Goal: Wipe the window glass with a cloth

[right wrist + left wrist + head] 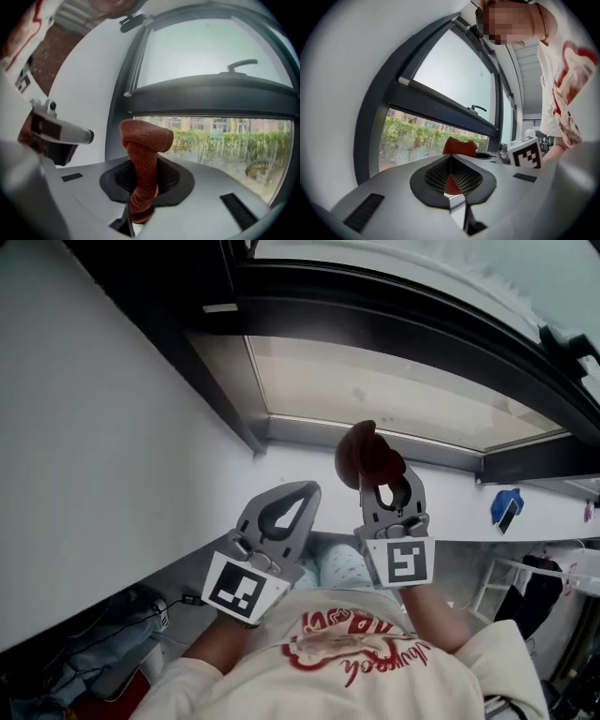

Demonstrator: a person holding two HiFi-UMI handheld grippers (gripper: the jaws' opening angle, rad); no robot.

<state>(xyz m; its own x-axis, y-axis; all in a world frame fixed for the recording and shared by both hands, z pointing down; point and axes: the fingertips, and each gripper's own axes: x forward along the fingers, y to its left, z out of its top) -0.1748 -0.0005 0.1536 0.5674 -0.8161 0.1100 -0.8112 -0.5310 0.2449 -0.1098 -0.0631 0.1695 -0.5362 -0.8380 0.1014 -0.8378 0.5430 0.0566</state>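
Head view: your right gripper [386,486] is clamped on the rust-red cloth [367,454], which is bunched just under the bottom edge of the lower window glass [375,390] and isn't touching it yet. The left gripper [302,495] sits beside it with its jaws together and nothing in them.

Left gripper view: jaws pressed together, cloth [459,146] ahead.

Right gripper view: the cloth [145,140] sticks up as a folded wad. I'd press its broad face flat on the glass and sweep overlapping passes from a corner.
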